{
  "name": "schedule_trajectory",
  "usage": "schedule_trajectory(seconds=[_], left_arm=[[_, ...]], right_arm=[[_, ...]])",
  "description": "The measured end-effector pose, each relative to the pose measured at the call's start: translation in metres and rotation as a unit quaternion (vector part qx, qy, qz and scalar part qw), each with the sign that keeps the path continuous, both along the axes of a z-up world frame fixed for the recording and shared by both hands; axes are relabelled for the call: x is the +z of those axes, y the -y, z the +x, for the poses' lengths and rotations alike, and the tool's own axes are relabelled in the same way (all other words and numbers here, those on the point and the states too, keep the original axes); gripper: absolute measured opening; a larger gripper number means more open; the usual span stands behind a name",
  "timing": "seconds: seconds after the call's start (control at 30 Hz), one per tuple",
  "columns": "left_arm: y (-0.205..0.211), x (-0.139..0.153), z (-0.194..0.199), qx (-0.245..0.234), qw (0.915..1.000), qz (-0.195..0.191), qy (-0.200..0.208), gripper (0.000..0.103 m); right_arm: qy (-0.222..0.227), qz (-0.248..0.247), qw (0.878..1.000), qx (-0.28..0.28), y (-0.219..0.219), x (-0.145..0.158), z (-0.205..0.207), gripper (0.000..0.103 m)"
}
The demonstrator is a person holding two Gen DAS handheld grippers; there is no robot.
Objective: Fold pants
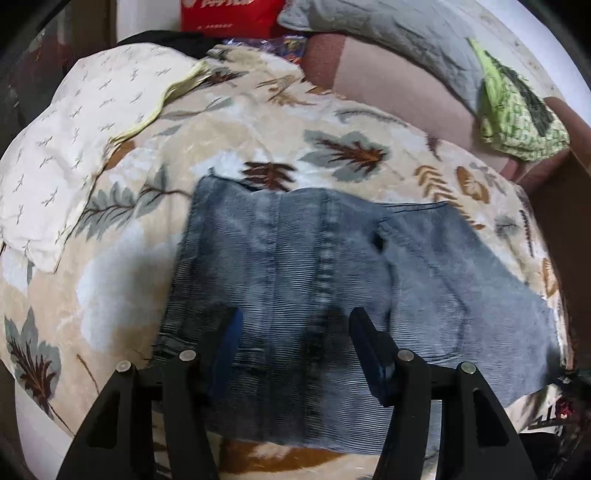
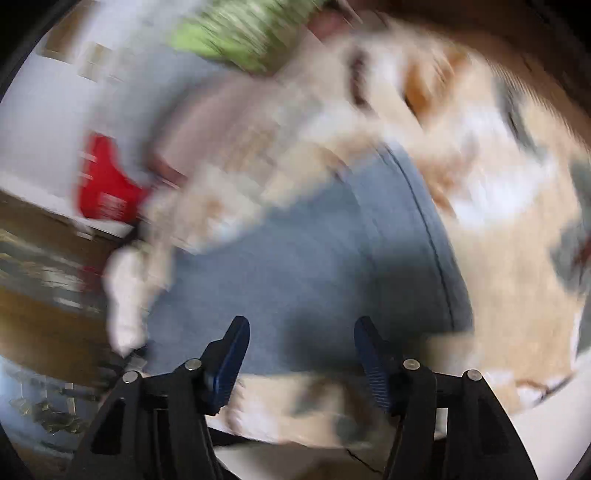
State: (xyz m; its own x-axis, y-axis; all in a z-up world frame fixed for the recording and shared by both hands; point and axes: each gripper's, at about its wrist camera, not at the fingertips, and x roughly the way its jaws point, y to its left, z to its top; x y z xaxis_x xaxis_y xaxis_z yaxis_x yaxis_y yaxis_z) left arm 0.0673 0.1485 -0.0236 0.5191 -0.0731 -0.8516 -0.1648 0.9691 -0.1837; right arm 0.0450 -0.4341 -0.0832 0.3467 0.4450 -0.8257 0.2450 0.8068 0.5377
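Note:
Folded blue-grey pants lie flat on a cream blanket with a leaf print in the left wrist view. My left gripper hovers over their near part, jaws apart, nothing between the fingertips. The right wrist view is heavily blurred. It shows the same blue cloth of the pants on the blanket. My right gripper stands over the cloth's near edge with its jaws apart and nothing pinched between them.
A white pillow lies at the blanket's left. Behind are a red bag, a grey quilted cushion, a green patterned cloth and a pinkish sheet. A brown box edge stands at the right.

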Motion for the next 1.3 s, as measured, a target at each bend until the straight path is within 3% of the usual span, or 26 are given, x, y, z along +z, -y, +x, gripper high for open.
schedule_trajectory(seconds=[0.07,0.17,0.23,0.27,0.33,0.47,0.5,0.53,0.6,0.67,0.8,0.87,1.0,1.07,1.1,1.13,1.2,1.3], left_arm=[[0.013,0.009,-0.002,-0.015,0.9998,0.007,0.010,0.062],[0.041,0.016,-0.001,-0.044,0.9984,0.025,0.026,0.067],[0.060,0.013,0.005,-0.063,0.9968,0.039,0.030,0.068],[0.070,0.008,0.008,-0.072,0.9959,0.049,0.026,0.069],[0.084,-0.005,0.016,-0.085,0.9939,0.068,0.012,0.069],[0.094,-0.031,0.021,-0.092,0.9887,0.118,-0.008,0.072],[0.094,-0.033,0.021,-0.095,0.9882,0.120,-0.004,0.073],[0.095,-0.034,0.020,-0.099,0.9877,0.121,0.001,0.076],[0.097,-0.036,0.021,-0.106,0.9862,0.127,0.001,0.078],[0.097,-0.037,0.021,-0.106,0.9862,0.127,0.003,0.080],[0.099,-0.039,0.019,-0.109,0.9853,0.131,0.012,0.081],[0.100,-0.040,0.018,-0.110,0.9849,0.133,0.017,0.082],[0.101,-0.040,0.018,-0.109,0.9847,0.136,0.013,0.082],[0.100,-0.038,0.019,-0.108,0.9852,0.133,0.008,0.082],[0.100,-0.037,0.020,-0.107,0.9858,0.129,0.006,0.082],[0.099,-0.034,0.020,-0.104,0.9868,0.124,0.005,0.082],[0.097,-0.027,0.018,-0.094,0.9893,0.111,0.009,0.082],[0.099,-0.013,0.011,-0.085,0.9923,0.086,0.028,0.082]], right_arm=[[0.021,0.022,0.999,-0.011,0.008,0.009,0.000,0.055],[0.089,-0.023,0.996,-0.002,0.010,0.054,0.008,0.055],[0.095,-0.061,0.994,-0.008,0.020,0.065,0.025,0.055],[0.088,-0.115,0.989,-0.016,0.027,0.063,0.044,0.055],[0.062,-0.167,0.984,-0.011,0.030,0.048,0.073,0.055],[0.035,-0.174,0.984,0.008,0.038,0.021,0.108,0.053],[0.041,-0.174,0.984,0.019,0.034,0.018,0.113,0.049],[0.041,-0.175,0.983,0.029,0.032,0.015,0.116,0.030],[0.035,-0.188,0.980,0.052,0.023,0.014,0.119,0.017],[0.053,-0.213,0.973,0.065,0.017,0.025,0.115,0.012],[0.117,-0.231,0.965,0.042,0.014,0.060,0.101,0.011],[0.128,-0.243,0.961,0.038,0.010,0.062,0.103,0.011],[0.063,-0.233,0.969,0.047,0.012,0.008,0.115,0.017],[0.082,-0.224,0.971,0.021,0.020,0.015,0.104,0.029],[0.089,-0.214,0.973,0.013,0.024,0.024,0.098,0.048],[0.097,-0.216,0.972,0.006,0.026,0.034,0.090,0.057],[0.124,-0.204,0.971,-0.007,0.026,0.061,0.066,0.057],[0.147,-0.099,0.984,-0.009,0.018,0.077,0.033,0.057]])
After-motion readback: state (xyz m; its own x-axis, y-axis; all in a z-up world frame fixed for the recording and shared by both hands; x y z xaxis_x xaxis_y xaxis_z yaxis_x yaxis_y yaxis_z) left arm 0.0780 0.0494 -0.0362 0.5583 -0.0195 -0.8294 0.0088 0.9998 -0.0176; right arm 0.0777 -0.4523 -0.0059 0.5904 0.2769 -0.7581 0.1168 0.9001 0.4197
